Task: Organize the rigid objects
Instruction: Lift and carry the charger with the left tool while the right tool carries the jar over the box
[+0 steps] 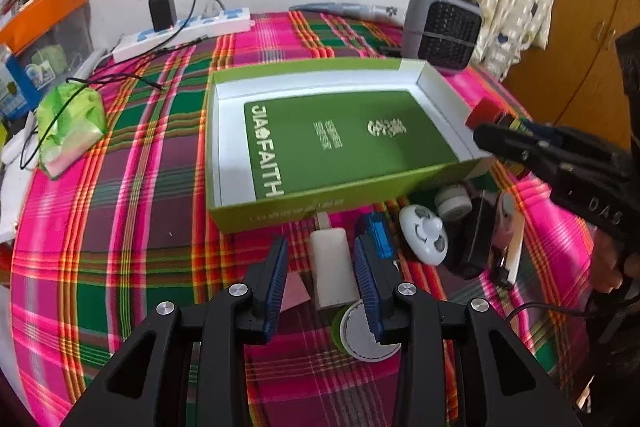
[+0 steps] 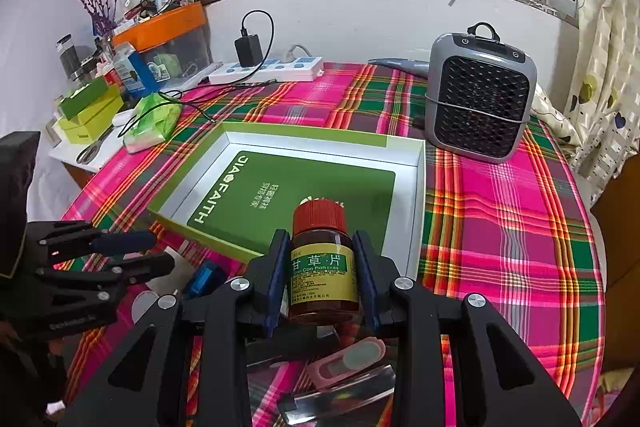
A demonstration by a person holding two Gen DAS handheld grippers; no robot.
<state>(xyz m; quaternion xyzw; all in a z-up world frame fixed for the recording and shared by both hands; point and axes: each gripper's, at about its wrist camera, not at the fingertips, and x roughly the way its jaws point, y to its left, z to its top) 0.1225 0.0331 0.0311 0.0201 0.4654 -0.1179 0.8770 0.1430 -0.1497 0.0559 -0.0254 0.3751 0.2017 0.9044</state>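
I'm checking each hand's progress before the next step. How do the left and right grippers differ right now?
The right gripper is shut on the red-capped medicine bottle, held upright; the left gripper holds nothing, its jaws open astride a white adapter lying on the cloth. The right one hangs at the green box; the left hangs over loose items outside it. Both have blue-padded black fingers.

a grey fan heater stands on the plaid tablecloth; a white power strip with a black charger lies by the wall.

Both wrist views near, angled down, sharing green box
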